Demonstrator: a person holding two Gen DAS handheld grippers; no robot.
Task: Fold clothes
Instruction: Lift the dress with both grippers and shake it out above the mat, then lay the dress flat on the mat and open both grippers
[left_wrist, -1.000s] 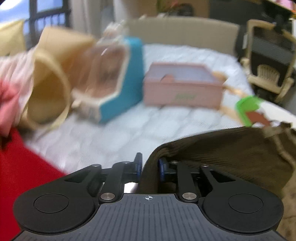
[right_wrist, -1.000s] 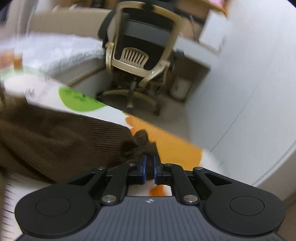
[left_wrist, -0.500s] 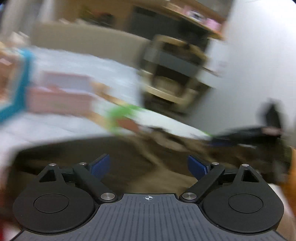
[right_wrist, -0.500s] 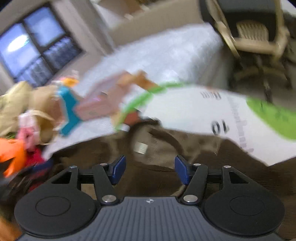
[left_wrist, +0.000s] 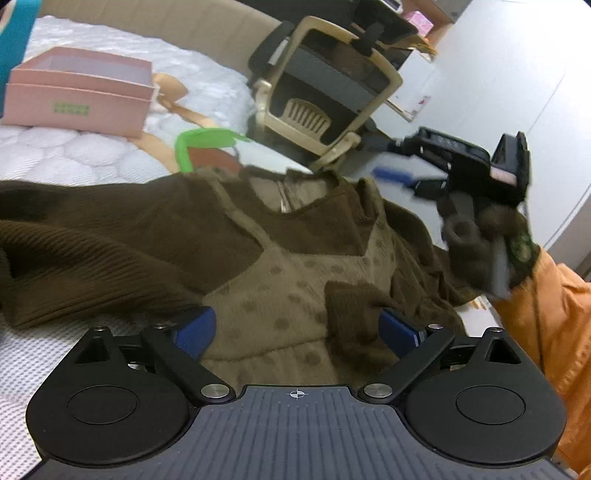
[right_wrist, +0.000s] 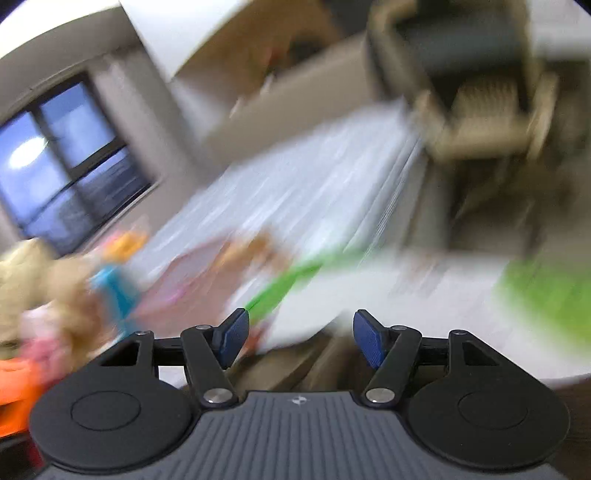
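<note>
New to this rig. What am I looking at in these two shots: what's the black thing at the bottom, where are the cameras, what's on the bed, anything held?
No robot arm here: a person carries a two-finger gripper in each hand, each with a fisheye camera looking out along its fingers. The black body at the bottom of each picture is that gripper.

The left wrist view shows the left gripper, open, over a brown sweater spread on the white bed. A pink box sits farther back and an office chair stands beyond the bed.

The right gripper is also open; its own view is badly motion-blurred. From the left view it hangs by the sweater's far side.

Neither holds anything.
</note>
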